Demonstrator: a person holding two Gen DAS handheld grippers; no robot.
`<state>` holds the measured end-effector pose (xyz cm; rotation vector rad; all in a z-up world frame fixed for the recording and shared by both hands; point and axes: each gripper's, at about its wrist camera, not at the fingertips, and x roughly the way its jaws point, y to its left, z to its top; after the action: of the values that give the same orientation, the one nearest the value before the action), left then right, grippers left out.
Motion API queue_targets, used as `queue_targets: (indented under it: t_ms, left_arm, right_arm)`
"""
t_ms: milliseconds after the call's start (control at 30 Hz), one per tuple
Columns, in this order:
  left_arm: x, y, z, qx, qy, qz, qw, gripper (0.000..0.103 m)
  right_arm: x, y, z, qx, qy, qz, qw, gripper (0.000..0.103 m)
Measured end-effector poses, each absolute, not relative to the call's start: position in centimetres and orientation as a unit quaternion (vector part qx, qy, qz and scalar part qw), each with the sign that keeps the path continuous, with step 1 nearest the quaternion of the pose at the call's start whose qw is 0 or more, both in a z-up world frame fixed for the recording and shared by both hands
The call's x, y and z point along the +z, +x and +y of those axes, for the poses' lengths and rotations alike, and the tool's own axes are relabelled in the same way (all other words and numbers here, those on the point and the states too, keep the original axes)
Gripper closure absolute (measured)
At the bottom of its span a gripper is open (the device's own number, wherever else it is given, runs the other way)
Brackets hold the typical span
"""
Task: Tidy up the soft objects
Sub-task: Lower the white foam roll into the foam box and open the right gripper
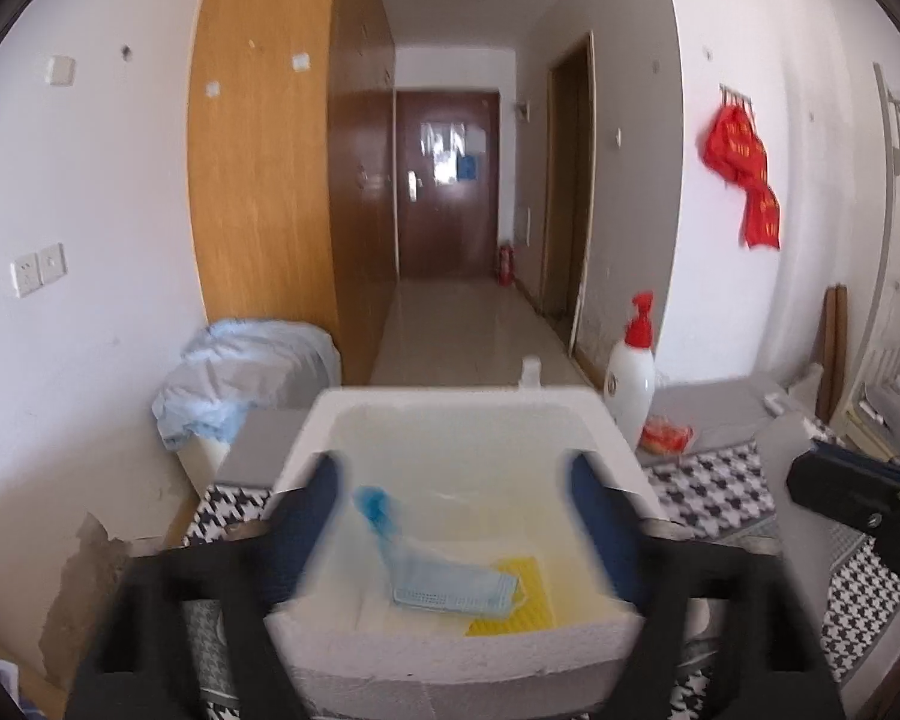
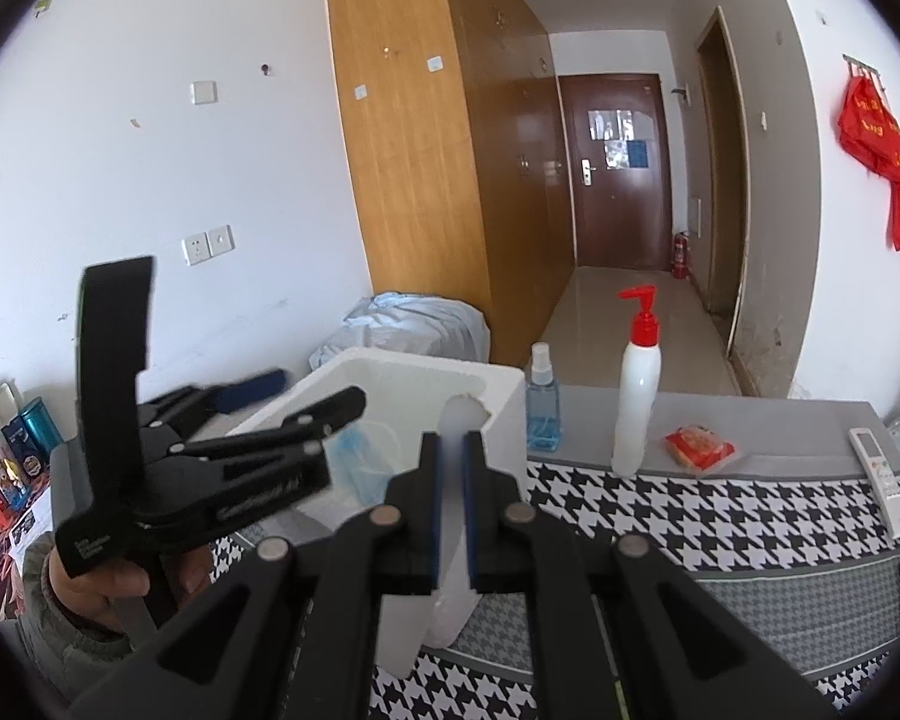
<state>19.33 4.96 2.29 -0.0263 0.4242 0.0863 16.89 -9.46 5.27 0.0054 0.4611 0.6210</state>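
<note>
A white foam box [image 1: 450,654] stands on the houndstooth cloth. Inside lie a blue face mask [image 1: 450,591], a yellow cloth [image 1: 516,600] and a clear bag with something blue [image 1: 378,507]. My left gripper [image 1: 453,480] is open over the box, its blue-padded fingers [image 1: 318,498] spread wide and empty. It also shows in the right wrist view [image 2: 306,402] above the box [image 2: 498,396]. My right gripper [image 2: 450,456] is shut on a translucent white plastic bag [image 2: 453,594] in front of the box's near corner.
On the grey table [image 2: 750,420] stand a white pump bottle [image 2: 636,396], a blue spray bottle [image 2: 543,402], a red snack packet [image 2: 699,447] and a remote [image 2: 879,474]. A pale blue bundle [image 1: 240,372] sits by the wardrobe. Several cans [image 2: 6,450] line the left.
</note>
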Motion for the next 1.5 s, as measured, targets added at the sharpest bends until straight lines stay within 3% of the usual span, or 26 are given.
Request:
queue_targets:
  t_ms: [167,967,1500]
  left_arm:
    - [3.1,17.9,5.1,0.042,-0.011,0.185,0.982,0.001]
    - [3.1,13.3,9.7,0.091,-0.028,0.168,0.981,0.001]
    - [1.8,11.4,10.7,0.088,-0.039,0.175,0.980,0.001]
  right_arm:
    - [5.5,16.7,-9.2,0.301,-0.001,0.222,0.928,0.094]
    - [7.9,17.8,-4.3,0.327,-0.037,0.201,0.922,0.094]
    - [7.6,20.8,-0.6,0.335,-0.047,0.243,0.909,0.094]
